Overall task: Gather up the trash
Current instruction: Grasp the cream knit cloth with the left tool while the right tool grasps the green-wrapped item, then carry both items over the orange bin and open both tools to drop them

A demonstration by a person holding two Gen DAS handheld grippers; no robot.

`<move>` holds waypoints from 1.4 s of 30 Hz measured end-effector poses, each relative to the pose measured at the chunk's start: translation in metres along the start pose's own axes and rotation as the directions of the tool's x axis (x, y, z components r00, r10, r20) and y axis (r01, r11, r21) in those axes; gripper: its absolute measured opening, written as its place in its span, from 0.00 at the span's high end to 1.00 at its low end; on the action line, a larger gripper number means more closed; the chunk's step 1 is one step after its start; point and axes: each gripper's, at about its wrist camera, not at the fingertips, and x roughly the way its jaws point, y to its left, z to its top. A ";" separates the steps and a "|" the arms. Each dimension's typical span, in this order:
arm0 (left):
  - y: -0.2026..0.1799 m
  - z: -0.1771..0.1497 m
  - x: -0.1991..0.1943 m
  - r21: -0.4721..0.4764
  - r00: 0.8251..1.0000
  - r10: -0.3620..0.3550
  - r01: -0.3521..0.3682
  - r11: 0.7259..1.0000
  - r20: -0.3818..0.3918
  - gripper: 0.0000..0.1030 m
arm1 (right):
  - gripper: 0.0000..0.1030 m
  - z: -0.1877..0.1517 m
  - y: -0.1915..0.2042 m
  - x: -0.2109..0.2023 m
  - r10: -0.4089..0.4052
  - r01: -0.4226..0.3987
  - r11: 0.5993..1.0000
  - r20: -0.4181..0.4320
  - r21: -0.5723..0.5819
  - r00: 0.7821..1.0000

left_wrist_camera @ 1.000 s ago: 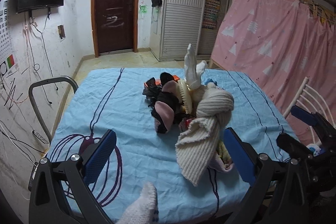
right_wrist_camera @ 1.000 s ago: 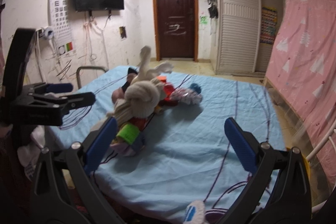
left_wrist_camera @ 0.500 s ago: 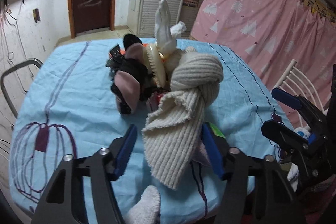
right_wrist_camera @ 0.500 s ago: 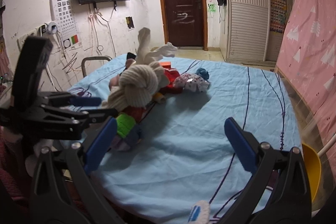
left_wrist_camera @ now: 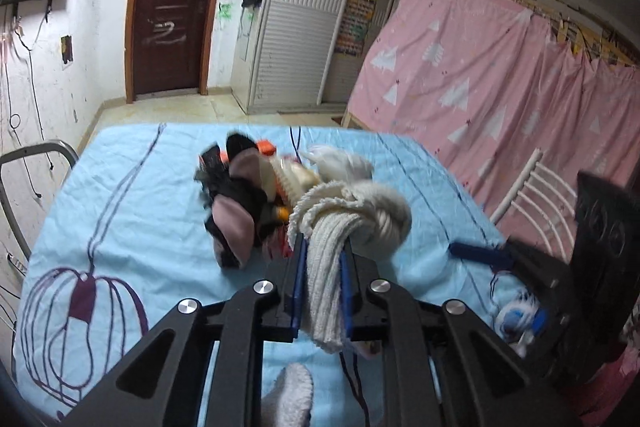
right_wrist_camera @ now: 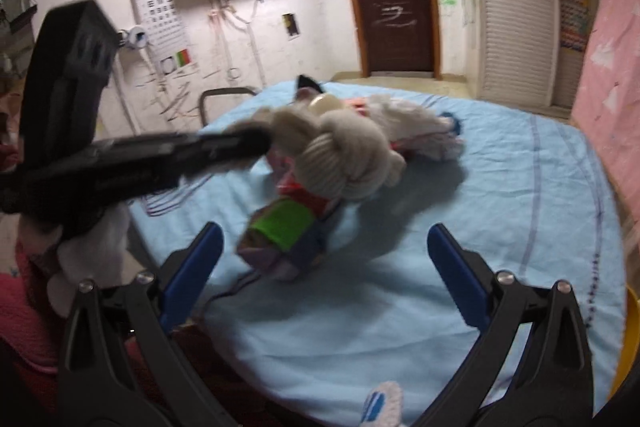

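Note:
A knotted cream knit scarf (left_wrist_camera: pixel 352 215) lies on top of a pile of clothes and small items (left_wrist_camera: pixel 248 187) on the blue-covered bed (left_wrist_camera: pixel 120 211). My left gripper (left_wrist_camera: pixel 322 247) is shut on the scarf's hanging tail, just below the knot. In the right wrist view the scarf (right_wrist_camera: pixel 344 159) and my left gripper (right_wrist_camera: pixel 244 143) show from the side. My right gripper (right_wrist_camera: pixel 324 255) is open and empty above the bed's near part, short of a green and purple bundle (right_wrist_camera: pixel 284 231) at the pile's near end.
A pink curtain (left_wrist_camera: pixel 500 87) and a white chair back (left_wrist_camera: pixel 532 195) stand to the right of the bed. A grey metal rail (left_wrist_camera: pixel 36 155) is at the bed's left side. A door (left_wrist_camera: pixel 172 7) and wardrobe (left_wrist_camera: pixel 304 19) are at the back. A yellow object (right_wrist_camera: pixel 630 339) sits at the bed's right.
My left gripper moved forward to the pile and closed on the scarf's tail. The pile shifted and the upright white piece dropped. My right gripper moved closer to the bed and stayed open.

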 end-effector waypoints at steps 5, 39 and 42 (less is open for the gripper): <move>0.000 0.019 -0.015 -0.003 0.998 -0.012 0.013 1.000 0.068 0.94 | 0.04 0.002 0.011 0.018 0.062 -0.062 0.998 -0.048 0.007 0.997; -0.139 0.095 -0.008 0.239 0.979 -0.133 0.094 0.966 0.153 0.94 | 0.74 0.003 -0.131 -0.092 -0.271 0.226 0.937 0.147 0.265 0.951; -0.176 0.092 0.006 0.298 0.976 -0.184 0.142 0.944 0.118 0.94 | 0.74 -0.002 -0.153 -0.125 -0.375 0.312 0.900 0.173 0.304 0.911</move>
